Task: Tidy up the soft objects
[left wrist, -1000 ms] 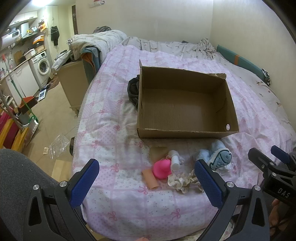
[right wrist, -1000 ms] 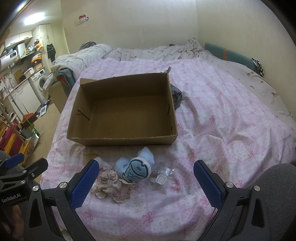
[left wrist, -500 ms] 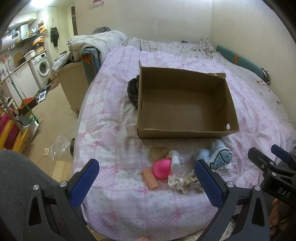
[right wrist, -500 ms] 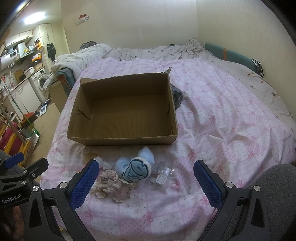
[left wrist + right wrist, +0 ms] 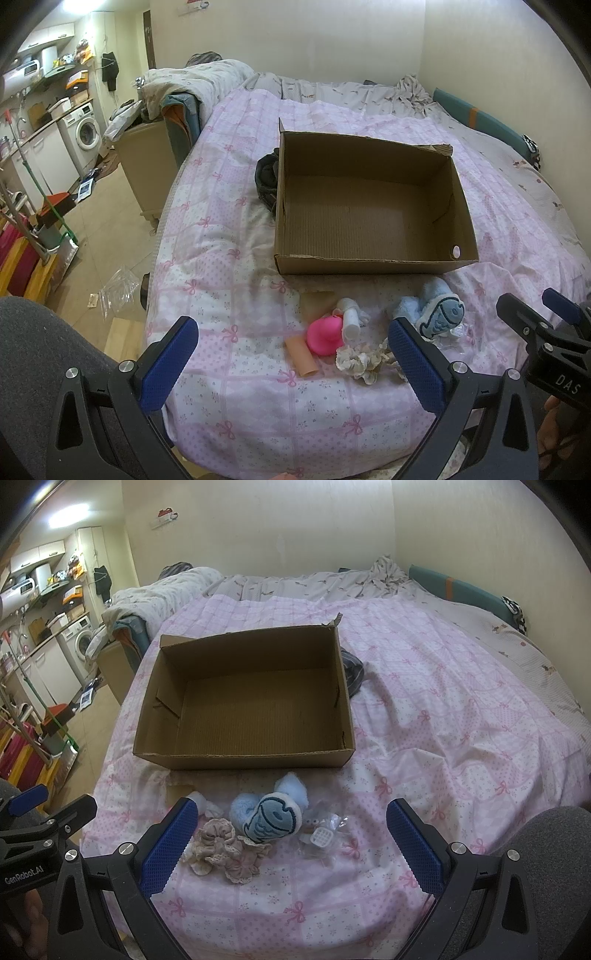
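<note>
The cardboard box (image 5: pixel 373 206) sits open and empty on the bed (image 5: pixel 221 229), which is covered by a pink quilt printed with bows. All the small things lie in a loose row on the quilt just in front of the box's near wall.

Seen from the left wrist, a pink rubber duck (image 5: pixel 325 335) lies in front of the box's left half, with a tan tube-shaped piece (image 5: pixel 301 356) touching its near left side and a small white bottle-like item (image 5: pixel 350 319) against its right. A beige lace scrunchie (image 5: pixel 360 362) lies just nearer than the duck. In front of the box's right half is a light blue plush fish (image 5: pixel 439 315), its stitched fish face turned up, and a crinkled clear packet (image 5: pixel 323 836) holding a small white grid piece lies just right of it. A dark bundle of cloth (image 5: pixel 266 179) is tucked against the box's far left side.

The left tool (image 5: pixel 295 356) hovers over the bed's near edge, its blue-padded fingers spread wide and holding nothing. The right tool (image 5: pixel 291 843) is likewise spread wide and empty, nearer than the scrunchie and fish.

Readable writing: "DAS" on the right tool's body in the left view, and "GenRobot.AI" on the left tool's body in the right view.
</note>
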